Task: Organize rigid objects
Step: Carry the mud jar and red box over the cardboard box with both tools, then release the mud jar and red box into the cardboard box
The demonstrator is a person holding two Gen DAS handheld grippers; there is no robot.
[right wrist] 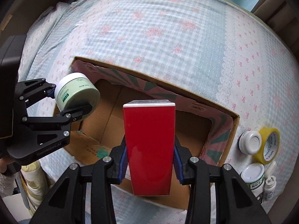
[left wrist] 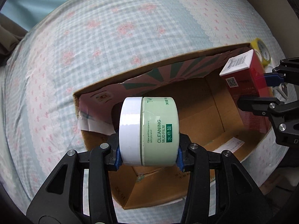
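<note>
Left wrist: left gripper (left wrist: pixel 149 155) fingers pinching the green jar (left wrist: pixel 149 130) lid-to-base, jar on its side, axis level, lid pointing left, held above the open cardboard box (left wrist: pixel 168 63) on the bed, apparently for lowering in. Right wrist: right gripper (right wrist: pixel 149 168) fingers clamping the red carton (right wrist: pixel 149 145), long axis pointing down into the box.

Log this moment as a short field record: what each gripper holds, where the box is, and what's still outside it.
left gripper: jaws shut on the green jar, held on its side above the box
right gripper: jaws shut on the red carton, over the box
cardboard box: open, on the checked bedcover, nothing visible inside
outside the box: yellow tape roll, small white jar, white-capped bottle
</note>
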